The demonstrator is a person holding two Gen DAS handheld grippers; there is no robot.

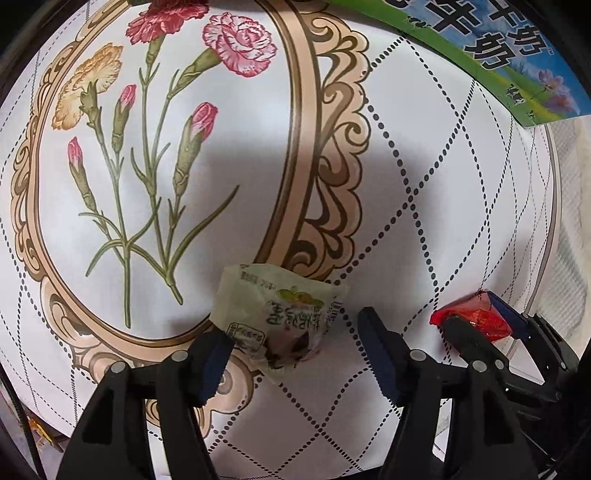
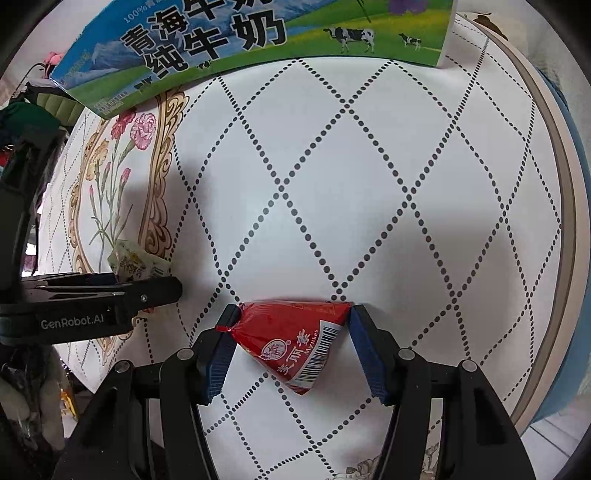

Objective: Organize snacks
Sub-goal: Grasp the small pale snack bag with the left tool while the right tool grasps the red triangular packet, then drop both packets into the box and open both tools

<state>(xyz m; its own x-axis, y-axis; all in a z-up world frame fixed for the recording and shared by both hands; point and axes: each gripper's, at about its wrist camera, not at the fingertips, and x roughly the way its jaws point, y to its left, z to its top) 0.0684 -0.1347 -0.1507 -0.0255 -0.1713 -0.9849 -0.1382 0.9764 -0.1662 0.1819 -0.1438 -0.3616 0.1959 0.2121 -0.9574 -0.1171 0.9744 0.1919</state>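
A pale green snack packet [image 1: 280, 317] lies on the patterned tablecloth [image 1: 424, 221] between the fingers of my left gripper [image 1: 295, 345], which is open around it; only the left pad is near it. The packet also shows in the right wrist view [image 2: 135, 263] behind the left gripper's fingers [image 2: 147, 291]. A red triangular snack packet [image 2: 295, 339] lies on the cloth between the pads of my right gripper [image 2: 291, 345], which is open, with both pads close to the packet's ends. In the left wrist view the red packet [image 1: 472, 314] sits in the right gripper.
A milk carton box [image 2: 258, 33] with blue and green print stands at the far edge of the table; it also shows in the left wrist view [image 1: 498, 48]. The round table's rim [image 2: 569, 221] curves along the right. Clutter lies off the table's left side.
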